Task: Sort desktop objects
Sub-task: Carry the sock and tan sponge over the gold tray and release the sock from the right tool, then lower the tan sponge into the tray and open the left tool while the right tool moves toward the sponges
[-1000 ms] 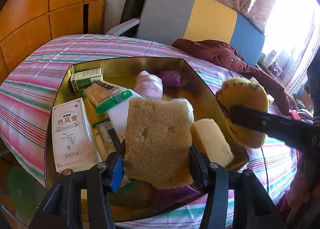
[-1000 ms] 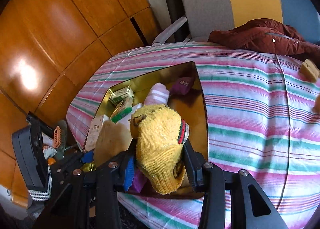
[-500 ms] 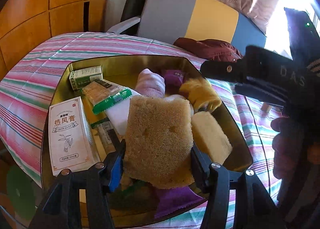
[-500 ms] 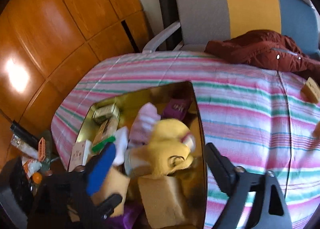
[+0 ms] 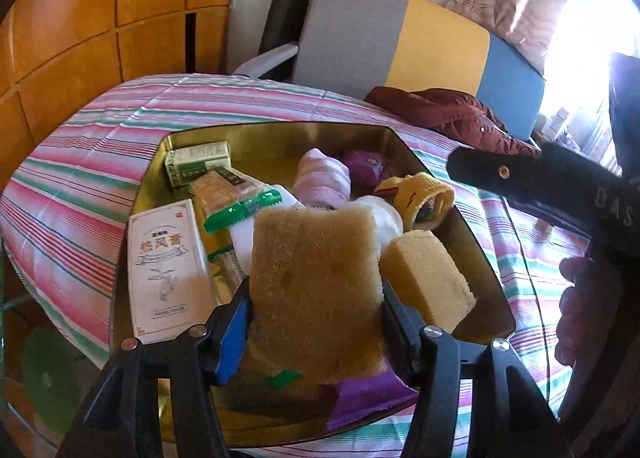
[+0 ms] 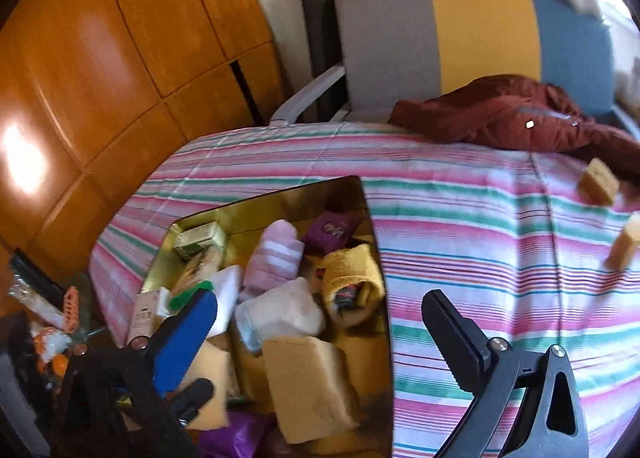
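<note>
holding a big tan sponge (image 5: 316, 290) in my left gripper (image 5: 316, 314), i have its pads pressed on both sides of it, upright over the near end of the gold tray (image 5: 486, 258). the jaws have just been easing a little wider, yet the sponge sits pinched between them.

my right gripper (image 6: 320, 322) has just been opening — its fingers stand wide apart with nothing between them, hovering above the tray's near right part. the yellow sock (image 6: 352, 274) lies loose in the tray against its right wall, rolled up, free of both pads.

everything else i place by the tray. inside it, at the far left corner, a small green box (image 5: 199, 166); in front of that a green-edged snack packet (image 5: 234, 198); along the left wall a white carton with red lettering (image 5: 166, 270). in the middle a pink striped sock (image 5: 324, 178), with a purple packet (image 5: 366, 168) beyond it near the far wall. a smaller tan sponge (image 5: 428, 278) rests near the right wall, just beside the one i grip, and a white roll (image 6: 280, 314) lies between it and the pink sock.

outside the tray, on the striped cloth (image 6: 480, 226) to its right, two small tan blocks (image 6: 598, 182) sit well apart from it. beyond the tray's far side, a dark red jacket (image 6: 512, 114) is heaped at the cloth's edge.
</note>
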`<state>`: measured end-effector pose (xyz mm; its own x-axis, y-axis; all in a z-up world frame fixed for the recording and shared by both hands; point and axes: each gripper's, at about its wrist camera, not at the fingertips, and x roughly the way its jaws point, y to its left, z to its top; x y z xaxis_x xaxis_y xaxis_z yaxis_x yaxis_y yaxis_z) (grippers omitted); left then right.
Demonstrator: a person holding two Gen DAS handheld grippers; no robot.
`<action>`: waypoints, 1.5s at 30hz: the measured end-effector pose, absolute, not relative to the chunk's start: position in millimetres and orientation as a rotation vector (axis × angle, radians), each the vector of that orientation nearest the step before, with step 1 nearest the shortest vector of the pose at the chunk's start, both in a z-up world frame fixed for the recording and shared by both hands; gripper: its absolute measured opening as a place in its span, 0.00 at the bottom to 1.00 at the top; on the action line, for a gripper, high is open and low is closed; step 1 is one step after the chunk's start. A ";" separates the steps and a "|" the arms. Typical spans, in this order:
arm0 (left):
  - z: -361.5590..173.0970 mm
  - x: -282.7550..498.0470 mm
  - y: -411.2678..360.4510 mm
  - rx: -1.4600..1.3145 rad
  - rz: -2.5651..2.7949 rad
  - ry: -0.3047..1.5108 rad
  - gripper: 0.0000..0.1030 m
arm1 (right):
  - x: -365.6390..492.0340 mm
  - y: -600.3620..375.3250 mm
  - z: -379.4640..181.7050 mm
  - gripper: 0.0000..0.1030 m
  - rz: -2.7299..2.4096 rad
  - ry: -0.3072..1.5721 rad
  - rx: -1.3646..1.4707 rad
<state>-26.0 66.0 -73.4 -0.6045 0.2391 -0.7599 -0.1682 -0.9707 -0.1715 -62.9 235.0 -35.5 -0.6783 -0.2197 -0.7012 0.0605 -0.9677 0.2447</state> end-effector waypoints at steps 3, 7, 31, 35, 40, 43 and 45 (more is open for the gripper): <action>-67.5 -21.8 62.9 -1.234 2.677 -0.102 0.57 | -58.5 238.9 -37.3 1.00 -2.719 -0.331 1.188; -63.7 -17.5 59.6 -1.224 2.703 -0.096 0.57 | -50.9 240.0 -37.7 1.00 -2.738 -0.300 1.175; -48.9 -1.0 56.8 -1.176 2.754 -0.064 0.57 | -8.7 258.5 -46.8 0.96 -2.832 -0.192 1.215; -44.6 1.1 59.9 -1.156 2.744 -0.059 0.57 | -5.0 268.5 -49.6 0.96 -2.838 -0.212 1.236; -36.7 3.2 68.9 -1.117 2.724 -0.039 0.57 | -1.6 281.3 -51.3 0.96 -2.852 -0.231 1.253; -32.9 3.7 77.0 -1.104 2.700 -0.026 0.57 | -0.1 289.9 -51.4 0.96 -2.860 -0.243 1.262; -31.5 3.2 83.5 -1.099 2.684 -0.013 0.57 | 0.8 294.8 -51.9 0.96 -2.865 -0.248 1.266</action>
<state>3.2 83.5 -31.5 -0.6882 0.2244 -0.6899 -0.2176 -0.9710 -0.0988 0.8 294.8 -51.9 -0.6751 -0.0631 -0.7350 -0.0640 -0.9876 0.1437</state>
